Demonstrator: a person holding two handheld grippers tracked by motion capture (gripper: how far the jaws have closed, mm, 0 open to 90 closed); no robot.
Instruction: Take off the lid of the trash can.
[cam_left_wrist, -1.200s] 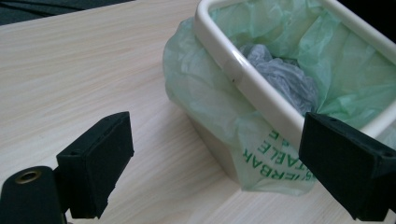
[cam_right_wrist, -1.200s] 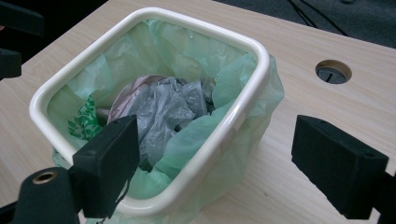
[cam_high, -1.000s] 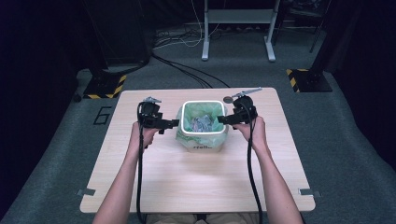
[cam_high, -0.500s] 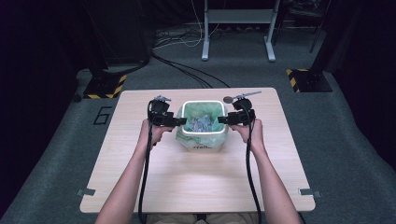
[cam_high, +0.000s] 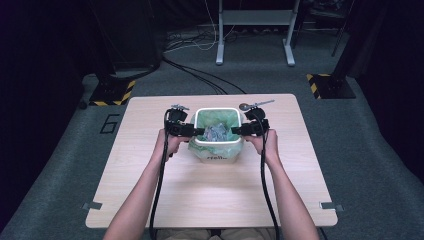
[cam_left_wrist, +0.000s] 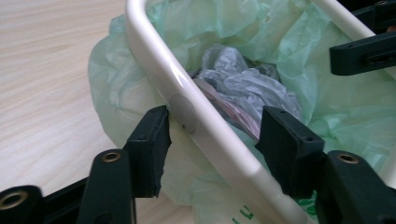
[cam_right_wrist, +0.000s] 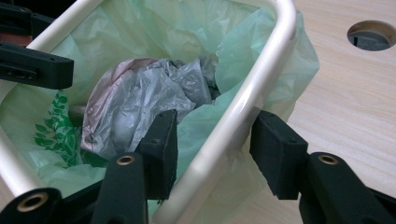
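High view: the bin (cam_high: 216, 156) sits mid-table, slightly toward the far edge, and you've got it bracketed, left gripper (cam_high: 199, 131) at its left rim, right gripper (cam_high: 234, 131) at its right rim, both pointing inward at each other. Neither hand is nearer; it's symmetric

Left gripper view: jaws straddle the white rim (cam_left_wrist: 196, 119), one pad outside over the folded-over green liner (cam_left_wrist: 121, 88), one inside above the crumpled grey plastic (cam_left_wrist: 243, 79). Rim runs diagonally through the gap. Jaws have just been closing, about half open, pads not yet pressing on anything

Right gripper view: same setup, rim (cam_right_wrist: 243, 100) between the pads, inner pad over the liner (cam_right_wrist: 140, 32), outer pad toward the table hole (cam_right_wrist: 371, 35). Also closing, gap visible both sides, no grip yet

Rim runs crosswise to both gaps, so just squeezing further should pinch rim plus liner on each side
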